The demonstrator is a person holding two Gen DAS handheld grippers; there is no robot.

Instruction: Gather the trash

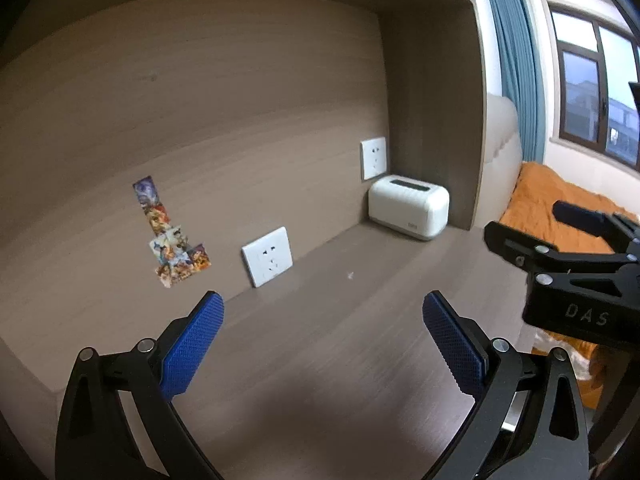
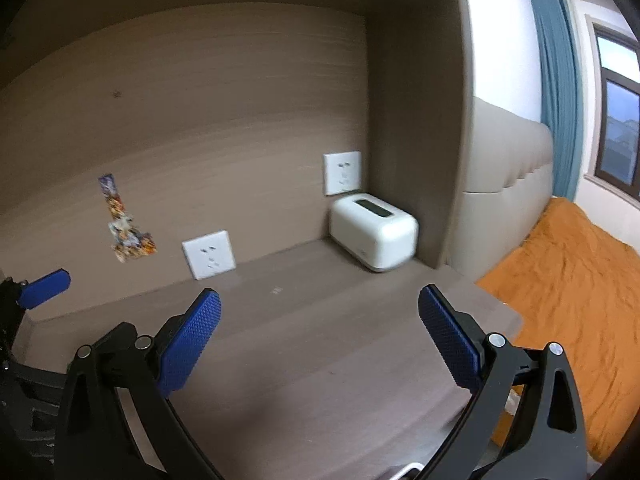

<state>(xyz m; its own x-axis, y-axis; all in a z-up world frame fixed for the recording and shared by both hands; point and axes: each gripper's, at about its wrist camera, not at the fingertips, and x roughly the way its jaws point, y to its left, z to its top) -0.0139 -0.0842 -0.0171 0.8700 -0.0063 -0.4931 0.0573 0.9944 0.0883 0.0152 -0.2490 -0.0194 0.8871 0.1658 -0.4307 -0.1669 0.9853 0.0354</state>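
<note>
1. You are holding the left gripper (image 1: pixel 322 336) over the wooden desk (image 1: pixel 320 360), its blue fingers spread wide, gripping nothing.
2. Your right gripper (image 2: pixel 320 332) is likewise gaping, empty.
3. A tiny pale scrap (image 1: pixel 351 275) is lying on the desk ahead, between the lower wall socket (image 1: pixel 267 256) and the white box (image 1: pixel 408 206).

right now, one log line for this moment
left gripper: open, empty | right gripper: open, empty | scrap: on desk, untouched
</note>
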